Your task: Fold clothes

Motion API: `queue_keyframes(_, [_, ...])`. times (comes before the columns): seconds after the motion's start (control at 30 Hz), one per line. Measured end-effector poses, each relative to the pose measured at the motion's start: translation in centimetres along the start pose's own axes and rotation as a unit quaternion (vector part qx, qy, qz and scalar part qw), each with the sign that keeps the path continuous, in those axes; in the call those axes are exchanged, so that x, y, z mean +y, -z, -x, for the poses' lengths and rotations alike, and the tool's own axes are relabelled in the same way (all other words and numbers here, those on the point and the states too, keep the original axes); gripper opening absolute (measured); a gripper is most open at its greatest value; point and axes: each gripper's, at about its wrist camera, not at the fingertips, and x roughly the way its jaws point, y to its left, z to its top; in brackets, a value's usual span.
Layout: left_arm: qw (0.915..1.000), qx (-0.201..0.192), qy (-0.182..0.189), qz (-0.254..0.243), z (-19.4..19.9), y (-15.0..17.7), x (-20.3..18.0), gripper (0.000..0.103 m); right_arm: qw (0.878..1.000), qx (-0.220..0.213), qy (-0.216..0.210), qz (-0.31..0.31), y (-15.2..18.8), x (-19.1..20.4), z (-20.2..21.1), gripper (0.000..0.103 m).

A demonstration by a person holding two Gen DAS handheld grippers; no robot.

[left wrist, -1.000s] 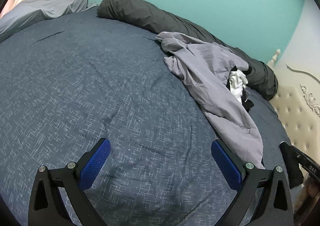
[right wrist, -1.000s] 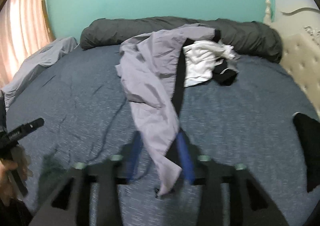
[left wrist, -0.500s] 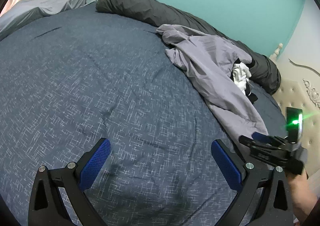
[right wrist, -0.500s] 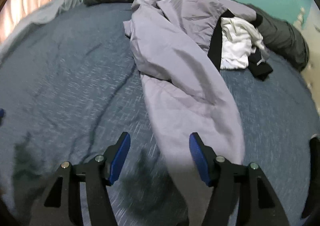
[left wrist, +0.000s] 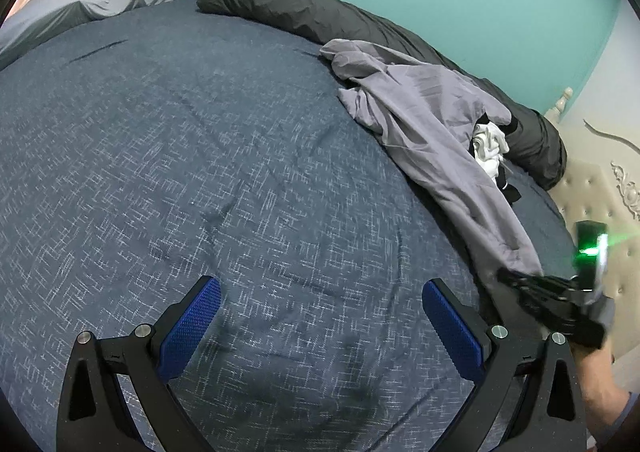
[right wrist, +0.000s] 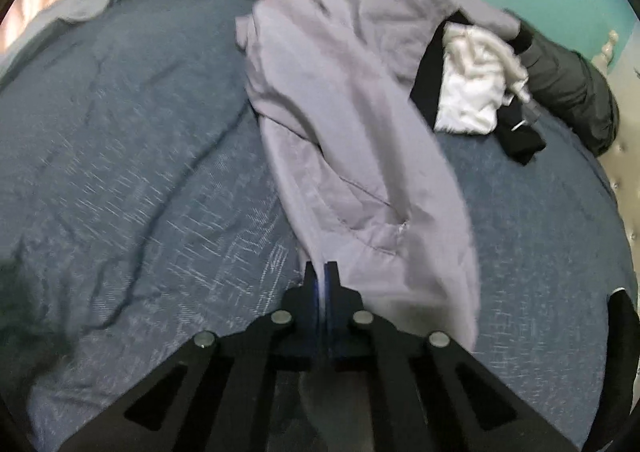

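Right wrist view: right gripper (right wrist: pixel 321 272) clenched on the near edge of the grey garment (right wrist: pixel 360 124), which trails back across the bed (right wrist: pixel 140 152) to the clothes pile. Left view only: left gripper (left wrist: pixel 320 316) spread wide, holding nothing, over bare bedspread left of the garment.

Grey garment (right wrist: pixel 360 140): blurred in the right wrist view; its near end is hidden under the right gripper (right wrist: pixel 322 284).
White cloth (right wrist: pixel 472 92): partly covered by the grey garment.
Black item (right wrist: pixel 624 332): cut off by the right edge.
Right gripper in the left wrist view: blurred.
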Motion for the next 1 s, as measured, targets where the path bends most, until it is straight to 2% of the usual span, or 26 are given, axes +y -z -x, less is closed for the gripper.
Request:
queue_keyframes(0.07, [0.9999, -0.009, -0.003, -0.005, 0.6, 0.0, -0.1, 0.103, 1.000, -0.008, -0.006, -0.005, 0.1, -0.5, 1.1, 0.002])
queue_keyframes(0.33, [0.9992, -0.033, -0.016, -0.015, 2.8, 0.6, -0.3, 0.103, 0.997, -0.072, -0.019, -0.025, 2.6, -4.7, 11.8, 0.002])
queue_keyframes(0.57, [0.9988, -0.041, -0.017, -0.022, 4.9, 1.9, -1.2, 0.103, 0.993, -0.102, -0.001, -0.064, 6.9, -10.3, 18.9, 0.002])
queue_keyframes(0.67, [0.9987, -0.039, -0.015, -0.030, 5.5, 2.7, -1.9, 0.103, 0.991, -0.107, 0.020, -0.074, 9.1, -13.0, 21.2, 0.002])
queue_keyframes(0.8, [0.9983, -0.034, -0.013, -0.046, 5.8, 3.8, -2.5, 0.103, 0.990, -0.071, 0.052, -0.110, 11.2, -16.3, 20.6, 0.002])
queue_keyframes(0.87, [0.9981, -0.033, -0.014, -0.050, 5.7, 4.0, -2.5, 0.103, 0.989, -0.038, 0.044, -0.138, 12.0, -17.6, 19.1, 0.003])
queue_keyframes(0.93, [0.9980, -0.034, -0.016, -0.051, 5.7, 3.9, -2.2, 0.103, 0.986, -0.018, 0.042, -0.157, 12.5, -17.8, 18.0, 0.007])
queue_keyframes(1.0, [0.9980, -0.035, -0.018, -0.048, 5.6, 3.7, -1.8, 0.103, 0.986, -0.019, 0.043, -0.159, 12.5, -17.0, 17.7, 0.008])
